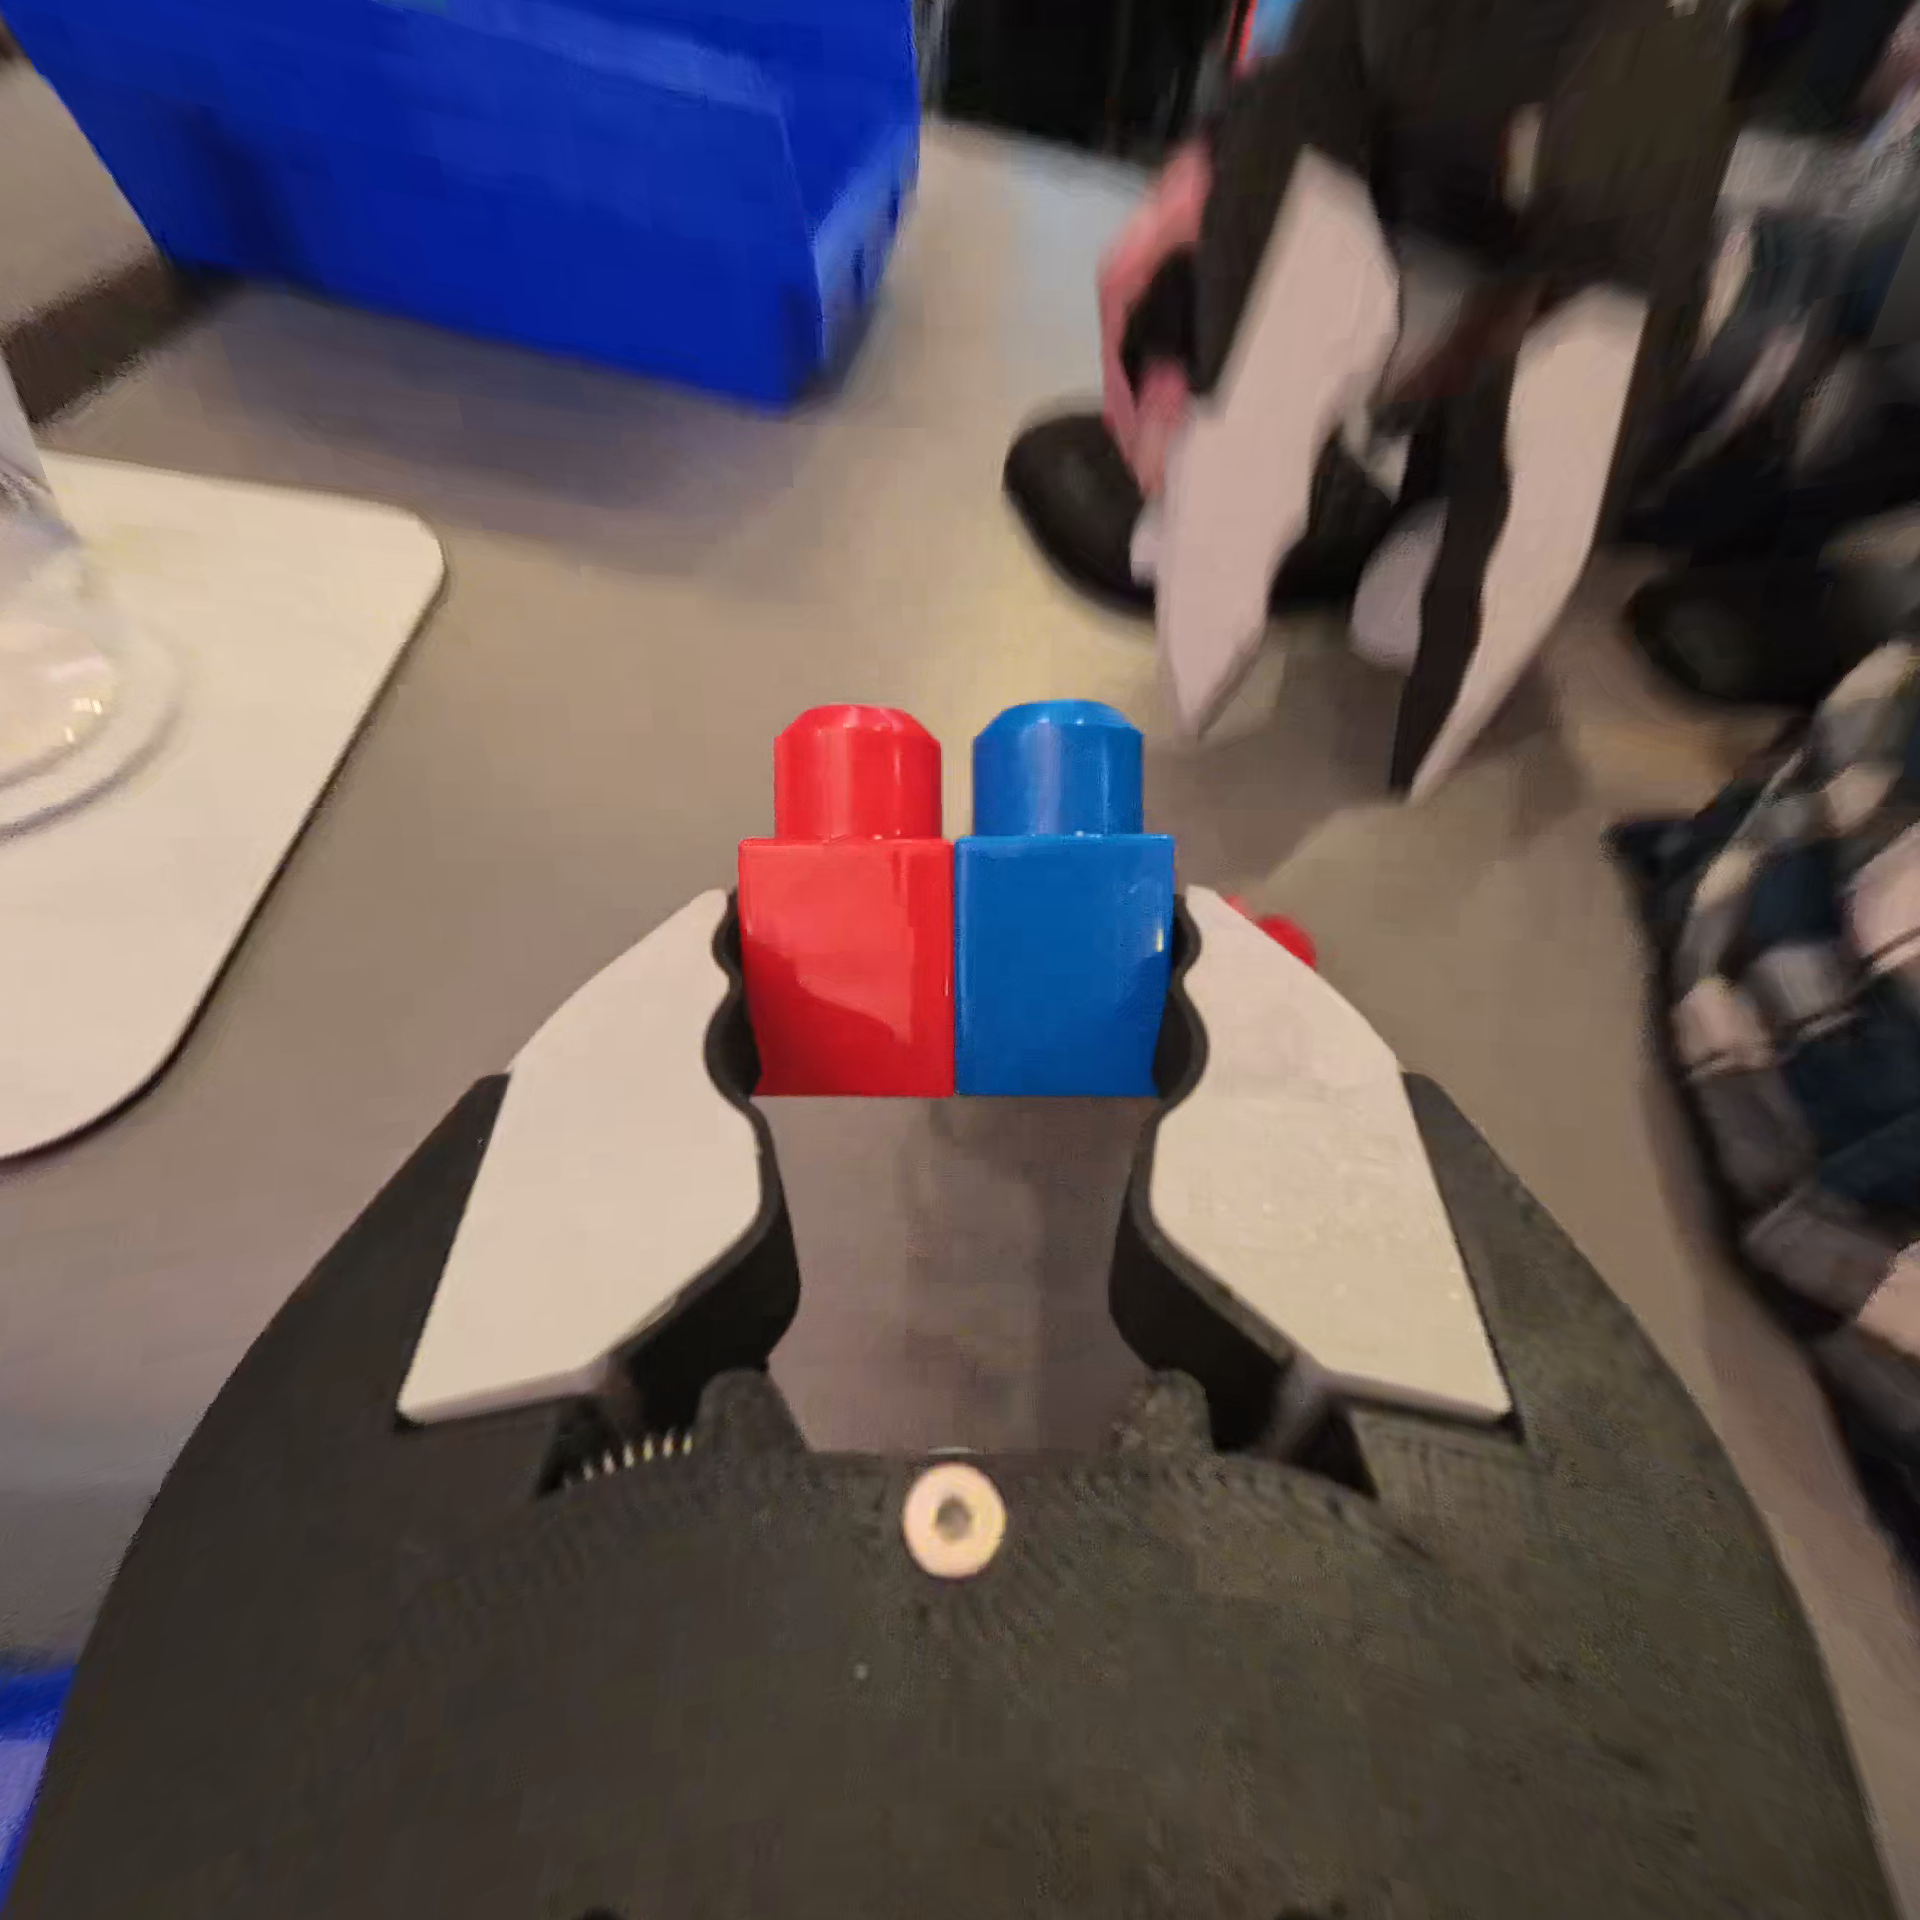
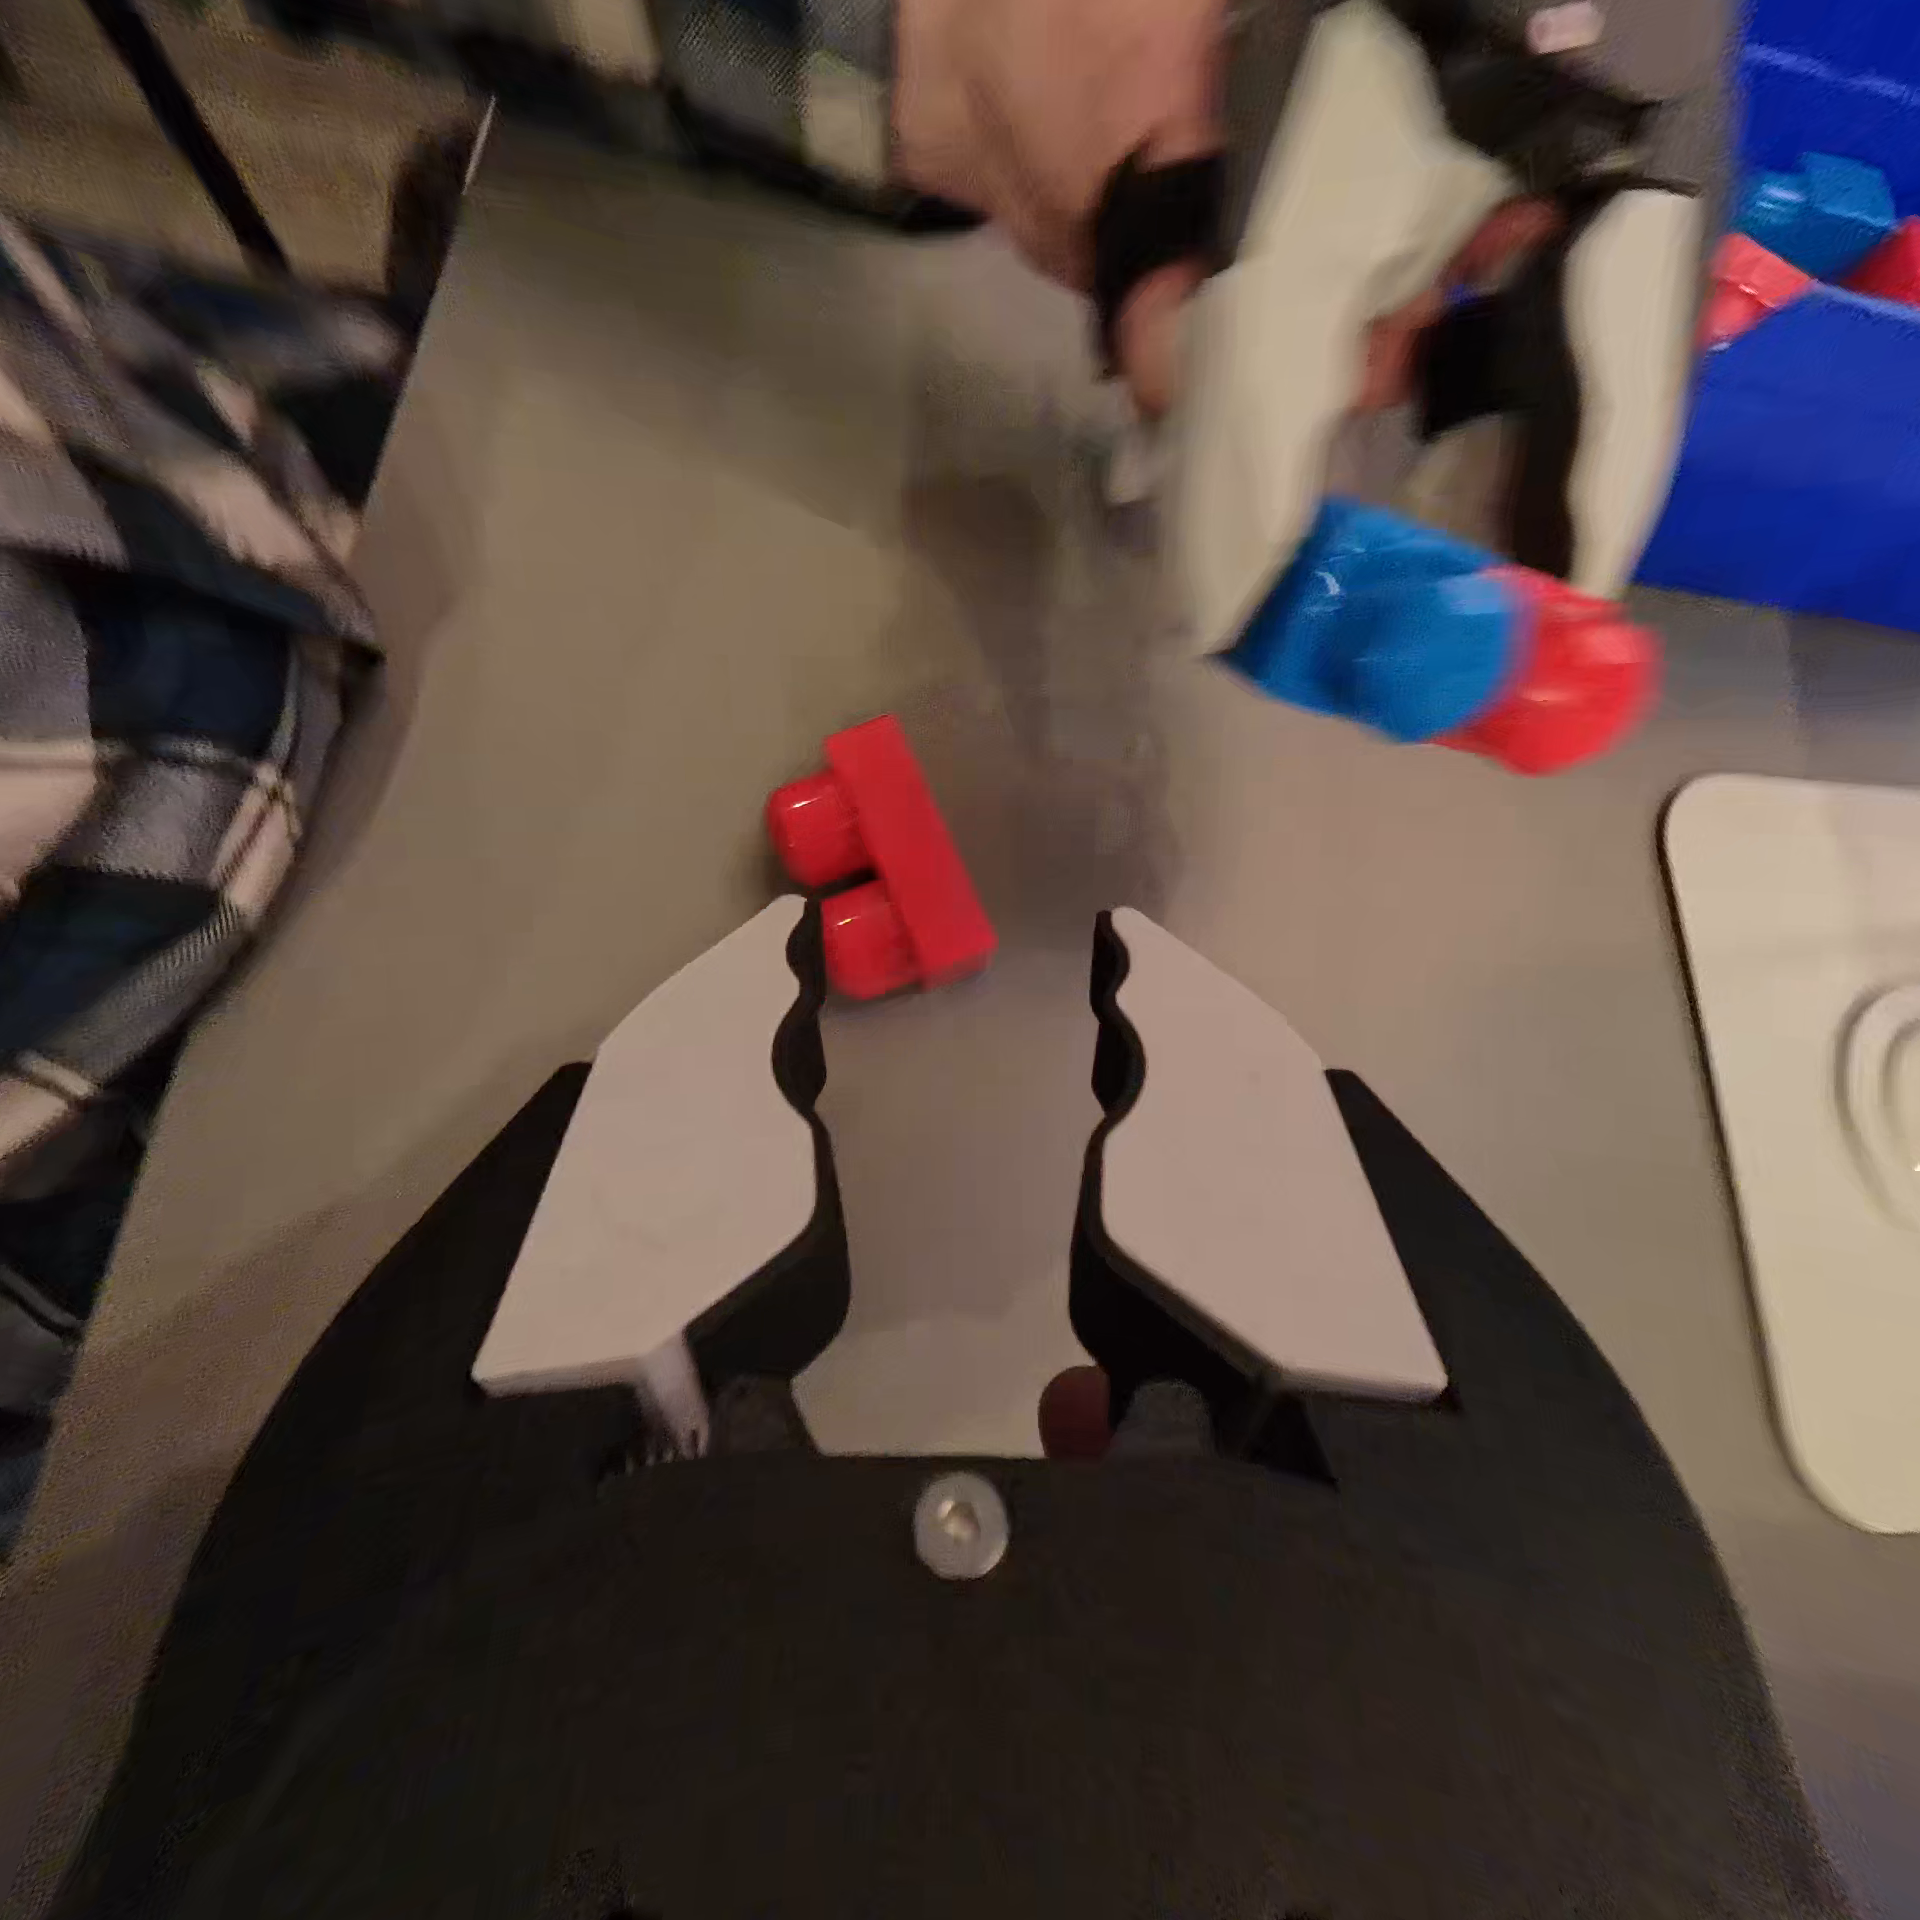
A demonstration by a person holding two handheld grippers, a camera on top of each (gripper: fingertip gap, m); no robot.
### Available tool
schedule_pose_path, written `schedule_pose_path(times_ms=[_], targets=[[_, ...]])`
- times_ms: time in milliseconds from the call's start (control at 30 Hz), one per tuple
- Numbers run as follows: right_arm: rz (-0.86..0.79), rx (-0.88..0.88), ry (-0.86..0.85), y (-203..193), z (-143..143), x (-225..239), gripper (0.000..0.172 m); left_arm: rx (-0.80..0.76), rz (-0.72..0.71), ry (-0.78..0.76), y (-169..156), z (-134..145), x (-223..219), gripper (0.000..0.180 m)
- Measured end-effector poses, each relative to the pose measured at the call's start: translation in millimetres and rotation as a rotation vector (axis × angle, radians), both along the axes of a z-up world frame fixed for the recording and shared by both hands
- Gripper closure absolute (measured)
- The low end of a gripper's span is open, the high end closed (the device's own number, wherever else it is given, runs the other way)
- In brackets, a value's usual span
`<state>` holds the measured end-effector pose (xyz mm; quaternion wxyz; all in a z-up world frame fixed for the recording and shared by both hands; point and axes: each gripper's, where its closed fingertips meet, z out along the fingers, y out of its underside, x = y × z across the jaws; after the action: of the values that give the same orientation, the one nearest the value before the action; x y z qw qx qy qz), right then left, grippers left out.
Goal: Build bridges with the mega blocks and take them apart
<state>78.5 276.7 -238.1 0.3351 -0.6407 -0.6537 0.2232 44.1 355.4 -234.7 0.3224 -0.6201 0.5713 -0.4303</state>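
My left gripper [image 1: 956, 935] is shut on two single-stud blocks side by side, a red block [image 1: 847, 956] and a blue block [image 1: 1060, 956], with a pad pressed on each outer side. The right wrist view shows this pair, blue block [image 2: 1382, 623] and red block [image 2: 1558, 686], held above the grey table. My right gripper [image 2: 951, 925] is open and empty. A red two-stud block [image 2: 894, 862] lies on its side on the table at its left fingertip [image 2: 774, 935]. That block peeks out behind my left gripper's right finger [image 1: 1288, 935]. The right gripper [image 1: 1309, 748] shows blurred, jaws apart.
A blue bin [image 1: 499, 177] stands at the back, with red and blue blocks in it [image 2: 1818, 416]. A white mat [image 1: 187, 727] carries a clear glass object [image 1: 52, 623]; the mat also shows at the right [image 2: 1818, 1039]. Plaid cloth [image 2: 135, 520] lies past the table edge.
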Motion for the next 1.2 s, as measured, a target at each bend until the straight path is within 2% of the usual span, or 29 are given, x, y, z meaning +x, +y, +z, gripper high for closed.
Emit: schedule_pose_path(times_ms=[100,200,300,400,700,767,1000,1133,1200], targets=[[0.088,0.267,-0.177,-18.5,-19.2,-11.0,0.127,-0.071,0.036,-0.154,5.9,17.8,-2.2,0.106],[0.114,0.369,-0.228,-30.8,-33.6,-23.7,0.135,-0.113,0.052,-0.237,7.1,26.0,-3.6,0.106],[0.094,0.431,-0.293,-25.5,-44.6,-26.3,0.135,-0.096,0.056,-0.225,4.0,23.3,-4.7,0.106],[0.078,0.427,-0.347,-16.3,-54.5,-27.2,0.126,-0.094,0.053,-0.234,1.4,24.1,-5.4,0.106],[0.077,0.358,-0.415,8.5,-58.1,-33.7,0.111,-0.101,0.079,-0.280,9.9,25.8,-14.0,0.106],[0.110,0.319,-0.422,15.4,-55.8,-36.9,0.116,-0.096,0.083,-0.279,13.5,25.7,-16.3,0.106],[0.242,0.204,-0.427,45.1,-52.1,-48.3,0.116,-0.085,0.157,-0.343,38.3,38.1,-37.9,0.106],[0.299,0.277,-0.389,50.3,-45.2,-54.3,0.110,-0.075,0.207,-0.371,47.1,43.3,-49.6,0.106],[0.308,0.278,-0.429,54.1,-53.4,-51.8,0.111,-0.072,0.225,-0.406,50.7,49.8,-54.9,0.106]])
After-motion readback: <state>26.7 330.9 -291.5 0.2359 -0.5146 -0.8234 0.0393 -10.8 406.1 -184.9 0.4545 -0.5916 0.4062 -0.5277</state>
